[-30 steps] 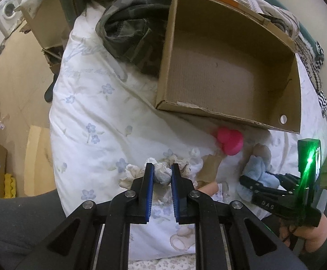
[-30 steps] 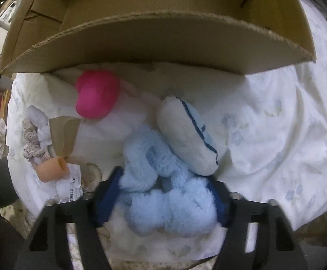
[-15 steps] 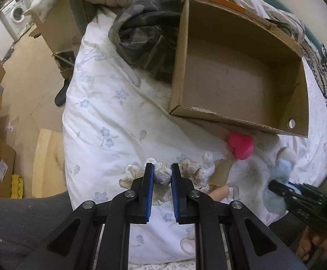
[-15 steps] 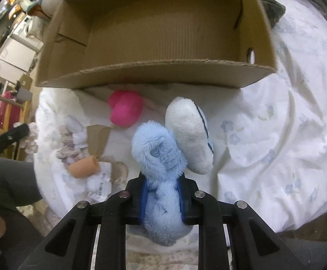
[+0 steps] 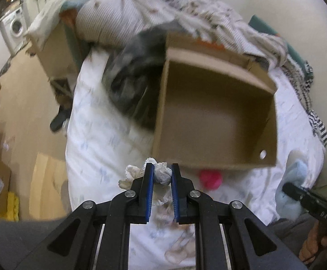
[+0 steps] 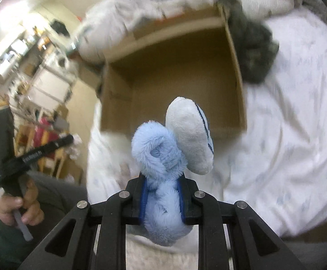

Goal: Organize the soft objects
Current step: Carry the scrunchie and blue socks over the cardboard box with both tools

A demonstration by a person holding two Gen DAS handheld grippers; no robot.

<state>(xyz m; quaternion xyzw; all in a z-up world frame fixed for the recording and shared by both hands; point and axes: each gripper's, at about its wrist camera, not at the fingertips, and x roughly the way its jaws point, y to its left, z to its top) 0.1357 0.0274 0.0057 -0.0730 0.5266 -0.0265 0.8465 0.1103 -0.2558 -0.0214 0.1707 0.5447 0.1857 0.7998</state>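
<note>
The left gripper [image 5: 160,176] is pinching a small white frilly sock [image 5: 162,175], and the right gripper [image 6: 161,189] is squeezing a fluffy blue slipper [image 6: 161,155]. Both are hanging above the bed [image 5: 109,139], near the open cardboard box [image 5: 217,112], probably going inside.

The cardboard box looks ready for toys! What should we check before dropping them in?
1. Left gripper shut on the white lacy bundle: ok.
2. Right gripper shut on the fluffy blue slipper: ok.
3. Cardboard box open with room inside: ok.
4. Toys above the box opening: cannot tell, the pictures are blurry.
5. Pink toy out of the way, on the bed: ok.
</note>
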